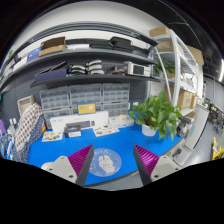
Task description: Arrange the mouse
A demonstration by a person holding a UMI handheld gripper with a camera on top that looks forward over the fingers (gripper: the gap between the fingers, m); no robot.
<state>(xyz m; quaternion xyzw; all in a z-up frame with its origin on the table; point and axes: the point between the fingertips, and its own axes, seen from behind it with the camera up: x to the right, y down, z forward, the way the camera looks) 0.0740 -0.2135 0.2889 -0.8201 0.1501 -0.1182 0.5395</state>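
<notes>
Blue mat [75, 148] — green plant [157, 110] — magenta pads [82, 160] — plaid sleeve [27, 127], grey drawers [85, 98].

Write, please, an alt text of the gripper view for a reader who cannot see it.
The gripper is open and holds nothing, above a blue mat on a table; a round clear disc lies between its fingers. Beyond stand a potted green plant, grey drawer cabinets and crowded shelves. No mouse is clearly visible.
</notes>
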